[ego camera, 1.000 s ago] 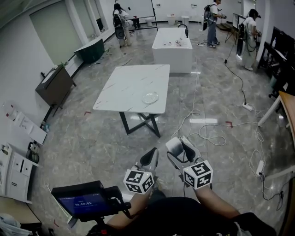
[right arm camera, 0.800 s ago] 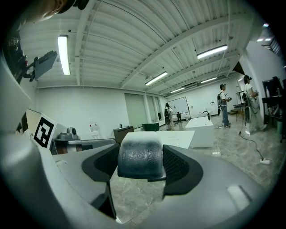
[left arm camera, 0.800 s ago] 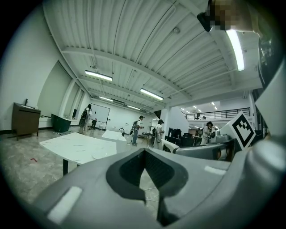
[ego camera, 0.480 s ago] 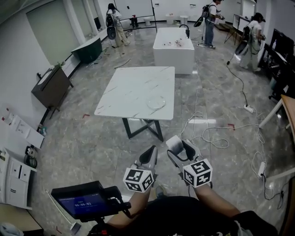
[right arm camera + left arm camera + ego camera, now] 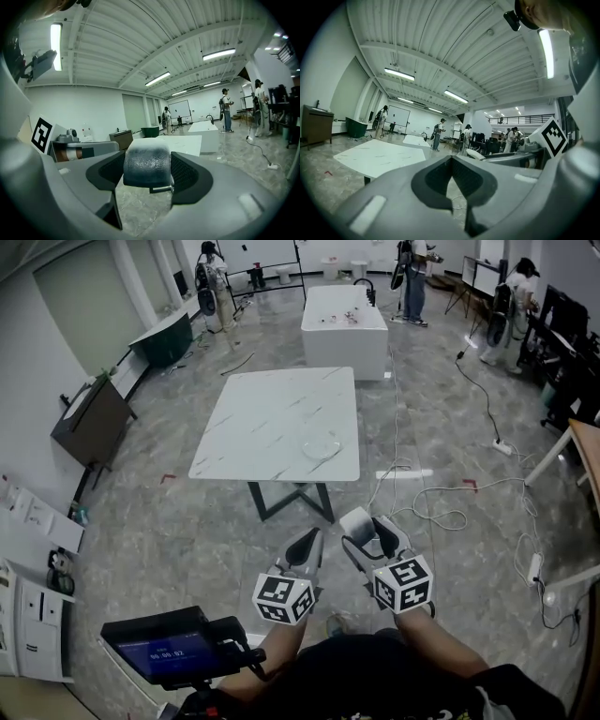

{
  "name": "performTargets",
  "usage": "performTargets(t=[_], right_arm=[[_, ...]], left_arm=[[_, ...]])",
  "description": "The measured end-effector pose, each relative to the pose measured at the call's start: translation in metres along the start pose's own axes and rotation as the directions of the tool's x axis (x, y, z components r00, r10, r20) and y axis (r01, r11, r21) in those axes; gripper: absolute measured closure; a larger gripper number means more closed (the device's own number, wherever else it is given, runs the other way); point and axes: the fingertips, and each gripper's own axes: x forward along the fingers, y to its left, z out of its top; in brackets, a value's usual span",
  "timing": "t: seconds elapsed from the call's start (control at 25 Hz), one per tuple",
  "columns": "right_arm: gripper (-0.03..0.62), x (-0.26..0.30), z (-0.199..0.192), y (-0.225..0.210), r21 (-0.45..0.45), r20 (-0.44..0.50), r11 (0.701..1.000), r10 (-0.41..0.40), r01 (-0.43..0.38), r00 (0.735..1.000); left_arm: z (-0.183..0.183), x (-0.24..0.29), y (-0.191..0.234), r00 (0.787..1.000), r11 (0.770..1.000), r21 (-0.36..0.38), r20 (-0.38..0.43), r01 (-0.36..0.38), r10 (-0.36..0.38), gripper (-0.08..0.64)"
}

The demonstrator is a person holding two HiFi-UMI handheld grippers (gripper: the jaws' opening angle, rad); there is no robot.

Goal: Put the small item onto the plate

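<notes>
1. Small item [image 5: 146,164]: a rounded, pale-topped grey lump that sits clamped between the two jaws of the right tool [image 5: 147,174], held by its sides. What it is cannot be told from these views.
2. In the head view the same item [image 5: 356,525] shows as a light block at the tip of the right tool [image 5: 370,538], low in the picture and over the floor, not over the bench [image 5: 272,413].
3. The left tool [image 5: 451,177] has its jaws closed together with nothing between them. In the head view it hangs just beside the right one [image 5: 305,554].
4. The plate [image 5: 322,441], clear and empty, lies on the white bench near its front right corner.
5. The relation that matters is that the plate lies ahead of the held item and a little to its left, well apart, with bare floor and the near edge of the bench between them.
6. By my judgement the carry is only begun. The person must close on the bench before the right tool can reach over the plate and release.
</notes>
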Motion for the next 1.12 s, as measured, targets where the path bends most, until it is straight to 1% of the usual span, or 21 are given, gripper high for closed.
performTargets(t=[0.24, 0.6, 0.8, 1.12], right_arm=[[0.264, 0.016, 0.0, 0.005, 0.004, -0.008, 1.0, -0.018, 0.018, 1.0], [0.264, 0.049, 0.007, 0.014, -0.007, -0.015, 1.0, -0.002, 0.002, 1.0], [0.264, 0.066, 0.01, 0.009, -0.007, -0.013, 1.0, 0.001, -0.002, 1.0], [0.264, 0.09, 0.011, -0.005, 0.007, -0.022, 1.0, -0.018, 0.018, 1.0]], left_arm=[[0.0, 0.006, 0.018, 1.0, 1.0, 0.012, -0.01, 0.01, -0.01, 0.56], [0.006, 0.012, 0.047, 1.0, 1.0, 0.013, -0.002, 0.002, -0.002, 0.56], [0.008, 0.019, 0.061, 1.0, 1.0, 0.019, -0.003, -0.007, 0.007, 0.56], [0.008, 0.036, 0.082, 1.0, 1.0, 0.014, -0.019, -0.004, 0.005, 0.56]])
